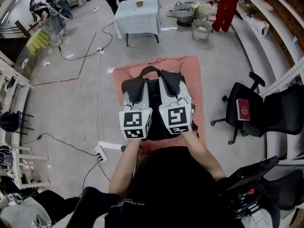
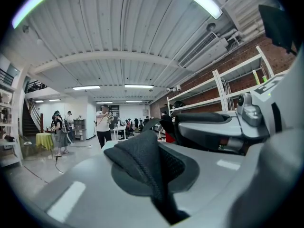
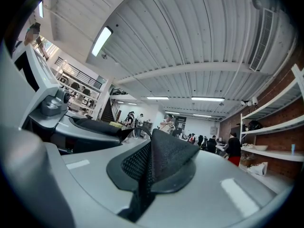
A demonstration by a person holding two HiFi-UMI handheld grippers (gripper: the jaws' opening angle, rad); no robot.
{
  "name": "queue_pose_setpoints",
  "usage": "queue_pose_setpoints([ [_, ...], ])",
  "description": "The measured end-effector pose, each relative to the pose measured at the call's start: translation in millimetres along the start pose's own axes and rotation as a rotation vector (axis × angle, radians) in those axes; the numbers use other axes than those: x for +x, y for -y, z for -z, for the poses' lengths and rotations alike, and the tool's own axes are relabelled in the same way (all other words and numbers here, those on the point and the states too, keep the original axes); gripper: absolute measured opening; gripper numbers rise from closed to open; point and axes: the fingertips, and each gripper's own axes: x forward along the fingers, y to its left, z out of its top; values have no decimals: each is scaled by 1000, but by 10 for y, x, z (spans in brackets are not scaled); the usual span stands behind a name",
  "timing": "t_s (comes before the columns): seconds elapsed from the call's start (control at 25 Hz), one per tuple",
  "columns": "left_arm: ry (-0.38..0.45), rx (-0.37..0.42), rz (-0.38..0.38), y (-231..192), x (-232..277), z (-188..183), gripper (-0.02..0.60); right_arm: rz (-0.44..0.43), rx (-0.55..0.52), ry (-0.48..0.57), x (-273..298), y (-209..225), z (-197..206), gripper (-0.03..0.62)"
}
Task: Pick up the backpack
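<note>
The black backpack (image 1: pixel 153 96) hangs between my two grippers, above a pink mat (image 1: pixel 190 70) on the floor; its top handle (image 1: pixel 149 70) loops at the far end. My left gripper (image 1: pixel 134 87) is shut on a black mesh shoulder strap (image 2: pixel 142 160), which bunches up between the jaws. Beside it, my right gripper (image 1: pixel 171 82) is shut on the other mesh strap (image 3: pixel 161 158). Both grippers point level and lie side by side, with their marker cubes toward me. Most of the bag's body is hidden under the grippers.
Beyond the mat is a table with a pale cloth (image 1: pixel 137 13). A black office chair (image 1: pixel 251 113) holding a red booklet (image 1: pixel 243 109) stands to the right. A power strip (image 1: pixel 101 152) and cables lie to the left. Baskets (image 1: pixel 202 30) and people stand at the back.
</note>
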Motion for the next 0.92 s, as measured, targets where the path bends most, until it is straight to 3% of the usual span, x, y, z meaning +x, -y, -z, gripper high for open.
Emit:
queue_pose_setpoints([
  [0.92, -44, -29, 14, -78, 147, 197, 12, -26, 12, -38, 133, -35, 181, 27],
])
